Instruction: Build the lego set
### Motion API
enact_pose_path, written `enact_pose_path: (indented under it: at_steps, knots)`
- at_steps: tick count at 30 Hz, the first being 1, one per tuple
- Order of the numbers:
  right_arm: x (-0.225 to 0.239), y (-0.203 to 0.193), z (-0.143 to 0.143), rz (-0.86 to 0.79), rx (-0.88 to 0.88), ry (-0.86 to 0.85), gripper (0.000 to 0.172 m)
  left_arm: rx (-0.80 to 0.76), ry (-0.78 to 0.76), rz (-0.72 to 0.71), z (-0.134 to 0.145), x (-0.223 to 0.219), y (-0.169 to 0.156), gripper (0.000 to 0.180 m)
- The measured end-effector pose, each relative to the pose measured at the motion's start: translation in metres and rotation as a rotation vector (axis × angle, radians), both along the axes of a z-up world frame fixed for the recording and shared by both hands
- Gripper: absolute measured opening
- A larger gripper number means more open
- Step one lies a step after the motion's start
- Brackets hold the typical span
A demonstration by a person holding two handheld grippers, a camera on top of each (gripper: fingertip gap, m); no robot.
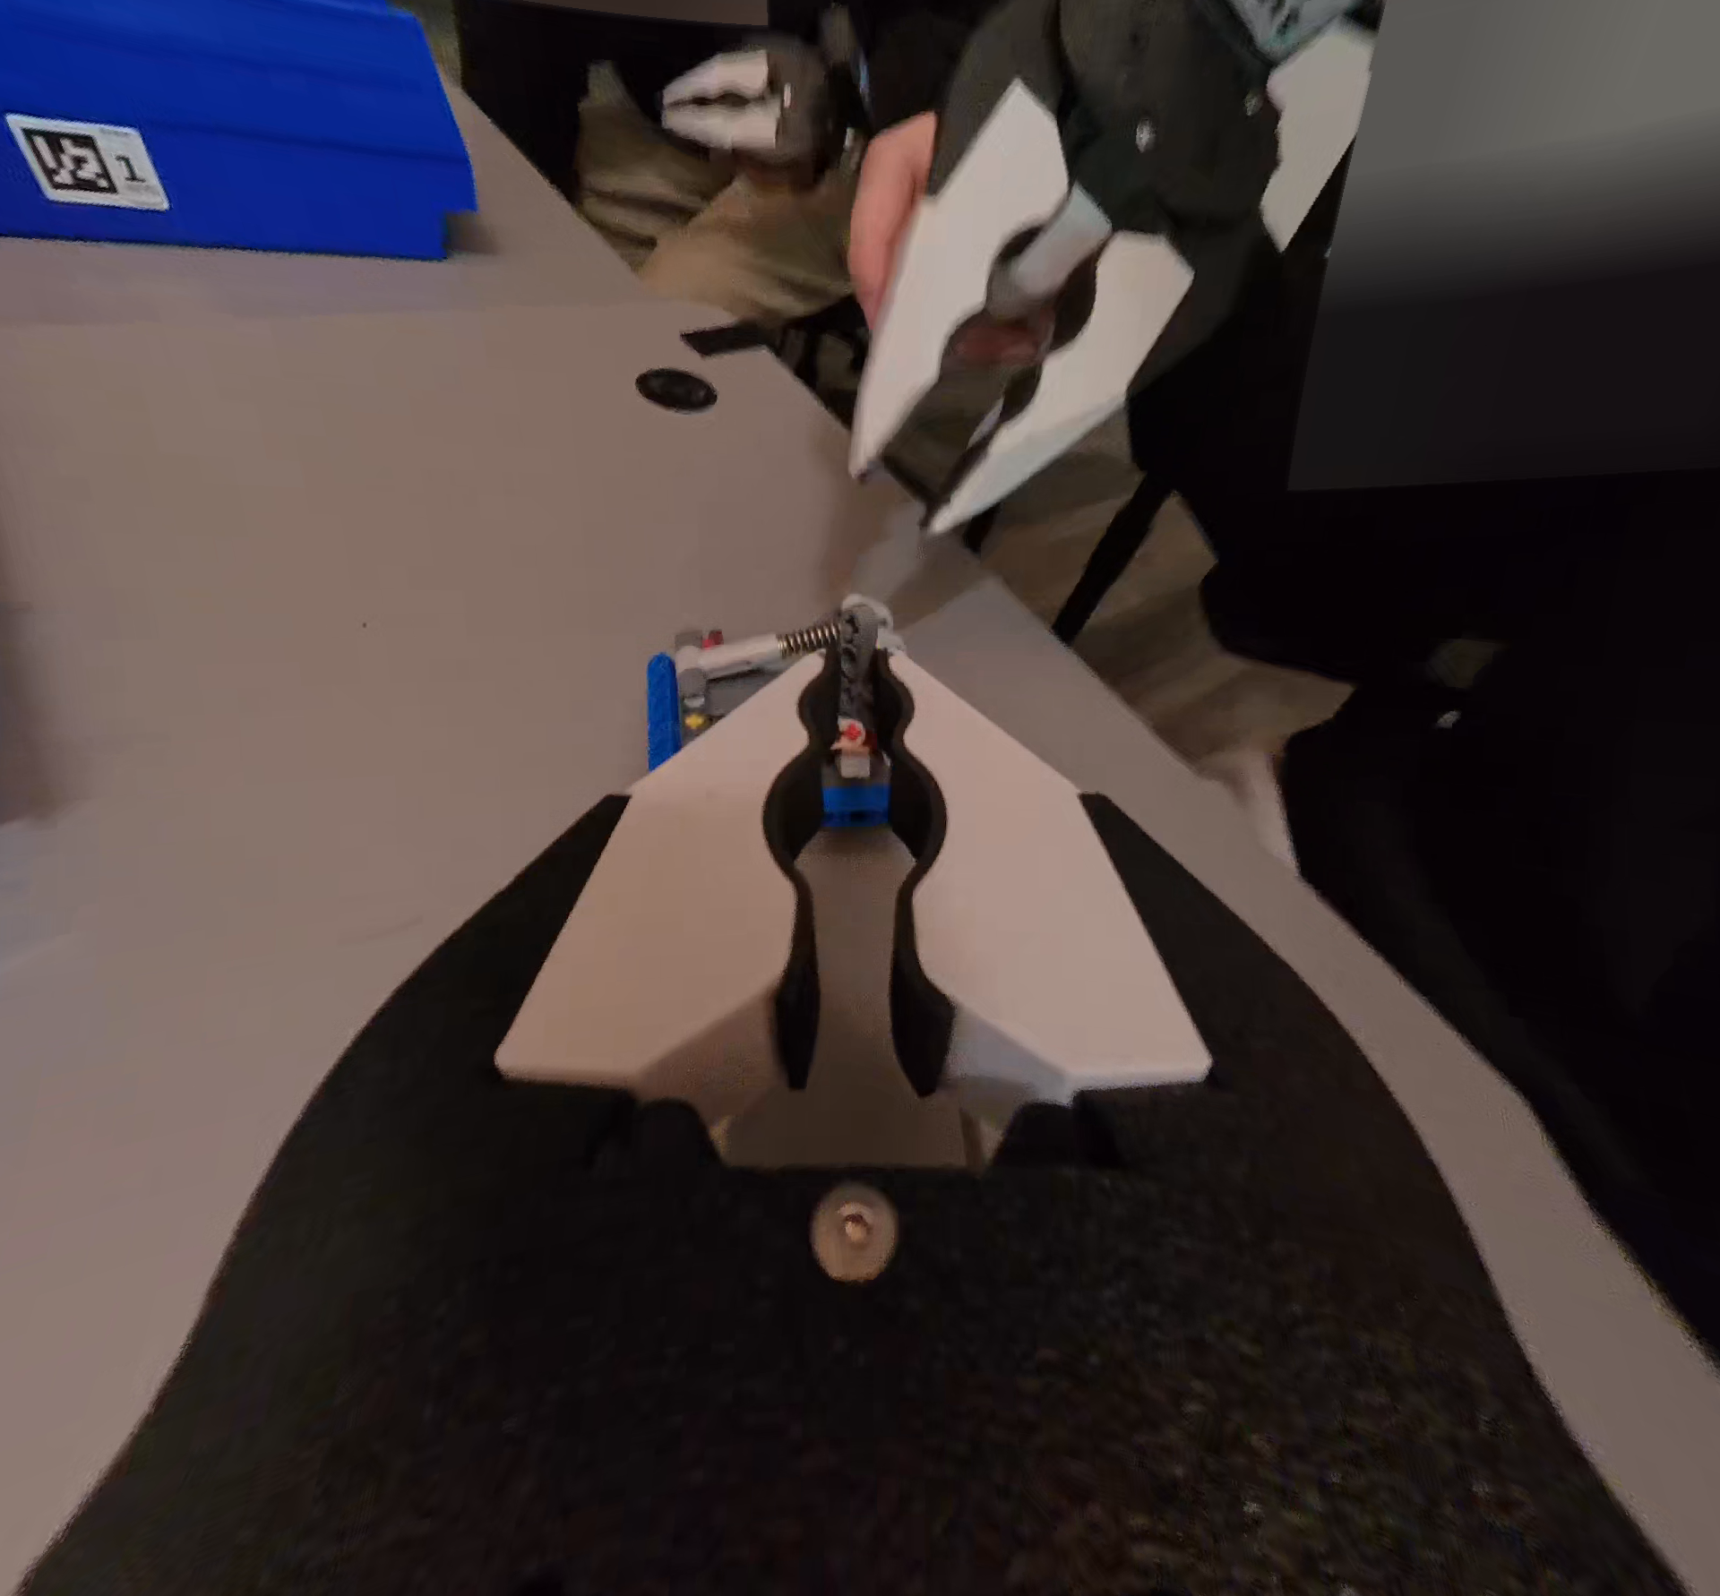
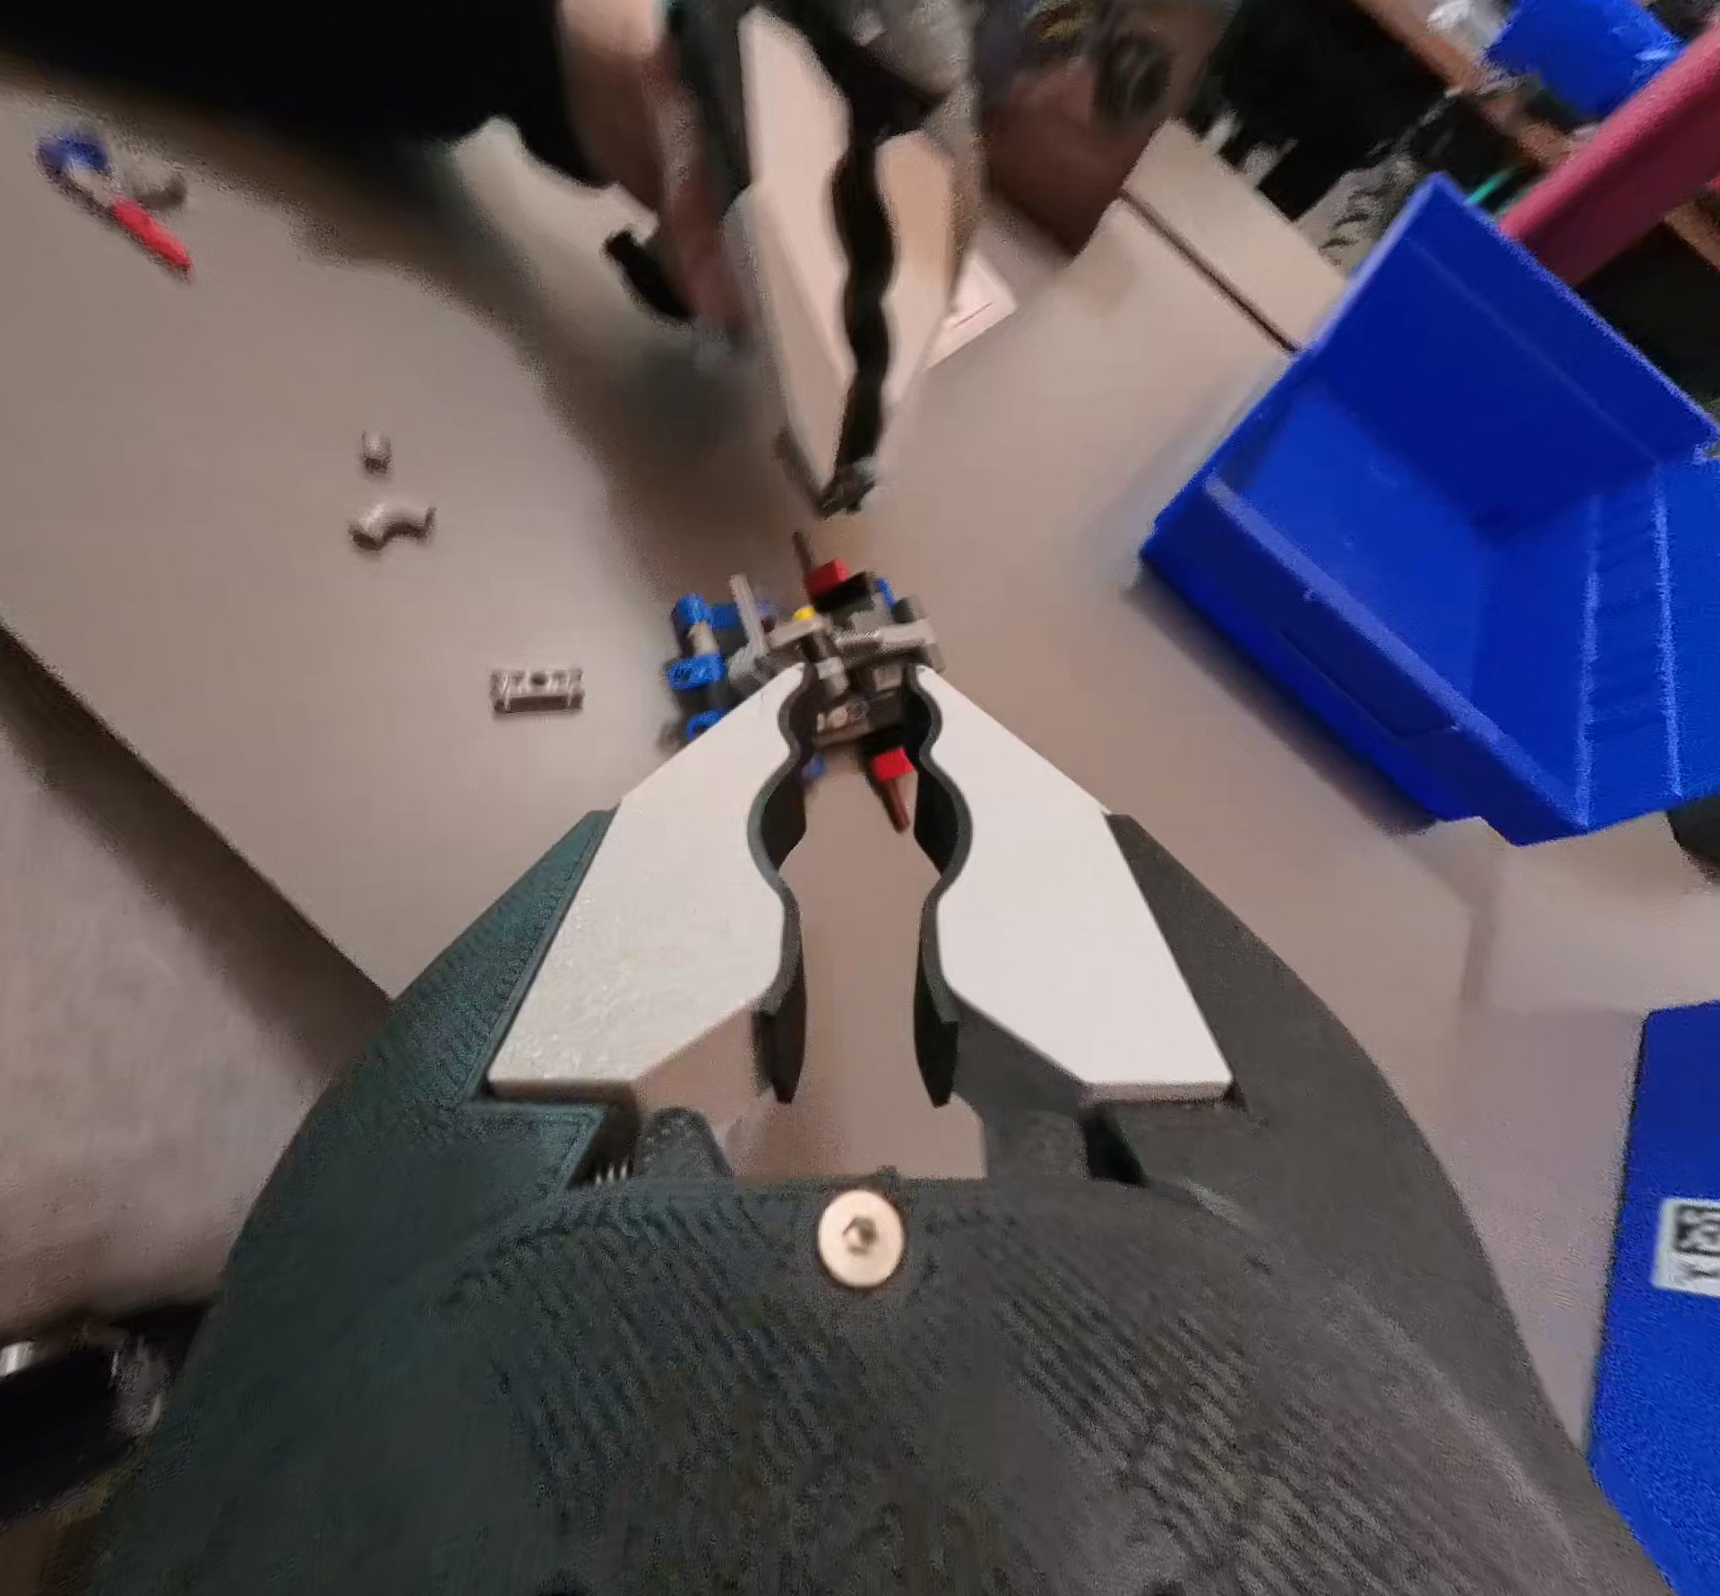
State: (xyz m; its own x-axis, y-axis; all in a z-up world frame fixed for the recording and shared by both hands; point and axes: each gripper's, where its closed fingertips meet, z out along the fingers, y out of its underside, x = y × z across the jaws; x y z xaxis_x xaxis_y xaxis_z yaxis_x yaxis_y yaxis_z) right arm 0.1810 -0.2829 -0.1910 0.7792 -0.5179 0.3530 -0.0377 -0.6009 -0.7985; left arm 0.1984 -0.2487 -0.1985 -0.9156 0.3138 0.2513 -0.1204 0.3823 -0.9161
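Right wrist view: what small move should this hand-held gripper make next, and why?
Probably lower the right hand-held gripper onto the blue-and-grey toy brick assembly: its fingers stand apart, raised off the beige table, while the left hand-held gripper pinches the assembly's dark grey perforated beam.

Light here is soft and indoor, moderately dim, with no harsh glare on the matte grey-beige tabletop (image 1: 279, 528). My left wrist view is fairly sharp near its centre, though the far white-fingered gripper (image 1: 940, 518) is smeared by motion. A large blurred patch covers the far top. My right wrist view is blurred nearly throughout; the blue plastic bin (image 2: 1452, 528) at right streaks. Faint shadows lie beside the small grey plastic pieces (image 2: 391, 523). Both views bend strongly at the edges, and their dark corners lose detail.
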Motion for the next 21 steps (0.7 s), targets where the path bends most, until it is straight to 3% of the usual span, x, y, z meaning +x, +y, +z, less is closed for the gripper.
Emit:
enact_pose_path:
  at_steps: [1,5,11,15,21]
  knots:
    - [0.003,0.000,0.001,-0.025,0.038,-0.009,0.016,0.022,-0.065,0.017,-0.006,0.000,0.001,0.003]
    - [0.007,-0.004,-0.016,-0.096,0.090,0.083,0.022,-0.013,-0.294,0.098,-0.011,0.003,-0.002,0.003]
    - [0.006,0.006,-0.017,-0.327,0.376,0.199,0.020,-0.107,-0.647,0.180,-0.012,0.003,-0.007,0.003]
    - [-0.002,0.009,-0.023,-0.418,0.433,0.240,0.016,-0.111,-0.873,0.216,-0.015,0.000,-0.010,0.003]
    - [0.000,0.003,-0.024,-0.557,0.478,0.202,0.013,-0.099,-0.915,0.296,-0.015,0.004,-0.011,0.003]
